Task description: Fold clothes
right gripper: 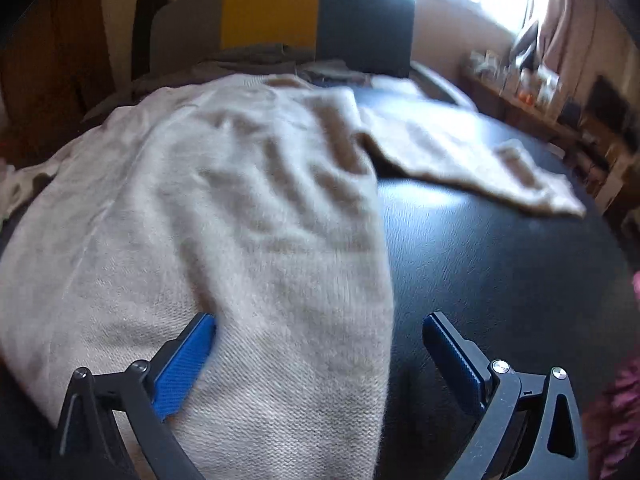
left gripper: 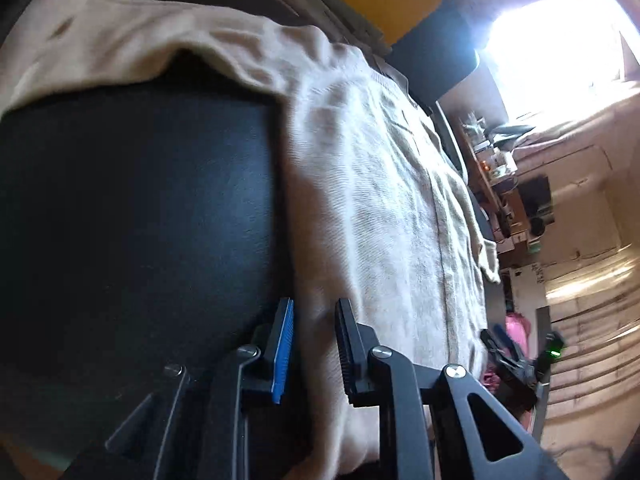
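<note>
A beige knit sweater (left gripper: 372, 184) lies spread on a black table (left gripper: 140, 220). In the left wrist view my left gripper (left gripper: 314, 344) sits at the sweater's side edge near the hem, with the cloth between its narrowly parted fingers; a firm grip is unclear. The other gripper (left gripper: 516, 364) shows at the sweater's far side. In the right wrist view the sweater (right gripper: 240, 220) fills the left half, one sleeve (right gripper: 472, 160) stretched right across the table (right gripper: 500, 260). My right gripper (right gripper: 320, 356) is wide open over the sweater's hem corner, its left pad (right gripper: 184, 364) on the cloth.
A chair with grey, yellow and dark blue panels (right gripper: 280, 16) stands behind the table. More clothes (right gripper: 248, 60) are piled at the back. A cluttered shelf (right gripper: 540, 92) runs along the right wall under a bright window. Pink fabric (right gripper: 616, 412) lies at the right edge.
</note>
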`<state>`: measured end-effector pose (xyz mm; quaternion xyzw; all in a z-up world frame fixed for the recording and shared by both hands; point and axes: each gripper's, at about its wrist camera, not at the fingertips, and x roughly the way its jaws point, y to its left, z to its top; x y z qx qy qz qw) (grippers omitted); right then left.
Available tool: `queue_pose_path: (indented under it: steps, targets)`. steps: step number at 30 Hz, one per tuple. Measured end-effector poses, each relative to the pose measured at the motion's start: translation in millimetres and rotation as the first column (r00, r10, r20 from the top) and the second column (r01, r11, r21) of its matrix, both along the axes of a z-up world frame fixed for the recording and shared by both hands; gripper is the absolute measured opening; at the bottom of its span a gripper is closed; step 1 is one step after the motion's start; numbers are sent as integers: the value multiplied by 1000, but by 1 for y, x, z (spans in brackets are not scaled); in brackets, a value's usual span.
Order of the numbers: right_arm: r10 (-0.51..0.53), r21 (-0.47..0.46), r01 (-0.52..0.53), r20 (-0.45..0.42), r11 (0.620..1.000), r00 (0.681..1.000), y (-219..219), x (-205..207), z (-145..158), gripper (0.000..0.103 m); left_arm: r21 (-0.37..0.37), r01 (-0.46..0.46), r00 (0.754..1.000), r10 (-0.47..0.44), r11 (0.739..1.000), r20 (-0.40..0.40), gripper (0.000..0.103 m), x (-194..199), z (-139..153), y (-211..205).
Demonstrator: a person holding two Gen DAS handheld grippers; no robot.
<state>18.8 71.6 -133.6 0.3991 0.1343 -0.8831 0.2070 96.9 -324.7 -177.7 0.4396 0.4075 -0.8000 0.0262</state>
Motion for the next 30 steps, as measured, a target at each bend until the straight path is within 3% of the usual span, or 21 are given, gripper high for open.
queue_pose_path:
  steps: [2, 3, 8, 10, 13, 15, 18, 20, 22, 24, 28, 30]
  targets:
    - [40, -41, -41, -22, 998, 999, -11, 8, 12, 103, -31, 13, 1000, -13, 999, 10, 18, -6, 4, 4]
    - [62, -53, -64, -29, 997, 998, -18, 11, 16, 103, -45, 16, 1000, -15, 999, 19, 13, -5, 4, 5]
    - [161, -64, -164, -44, 984, 986, -61, 17, 17, 103, -164, 17, 999, -11, 986, 39, 4, -4, 9, 12]
    - [192, -35, -194, -47, 980, 980, -78, 14, 14, 103, -204, -2, 999, 12, 979, 48, 4, 0, 12, 8]
    - [217, 111, -211, -46, 971, 975, -88, 8, -4, 102, -231, -52, 995, 69, 972, 66, 4, 10, 12, -12]
    - [184, 181, -173, -47, 968, 982, -80, 1, -14, 102, -229, -49, 995, 67, 972, 72, 4, 13, 12, -20]
    - [83, 70, -84, 15, 994, 996, -46, -12, -20, 102, -201, -24, 997, 38, 979, 64, 4, 17, 14, -25]
    - [40, 9, -41, 41, 999, 998, -30, -17, -23, 103, -164, -39, 999, 42, 986, 16, 4, 16, 22, -27]
    - [31, -12, -31, 21, 999, 999, -28, -13, -24, 103, -143, -59, 998, 55, 988, -31, 6, 11, 30, -28]
    - [21, -36, -20, 6, 999, 1000, -27, -9, -26, 103, -120, -78, 995, 69, 990, -78, 16, 6, 38, -29]
    - [21, -40, -21, 11, 999, 1000, -29, -5, -24, 103, -73, -109, 982, 96, 991, -163, 16, -5, 53, -30]
    - [29, -37, -28, 15, 999, 999, -34, 0, -24, 103, -58, -52, 991, 44, 997, -130, 16, -38, 38, -17]
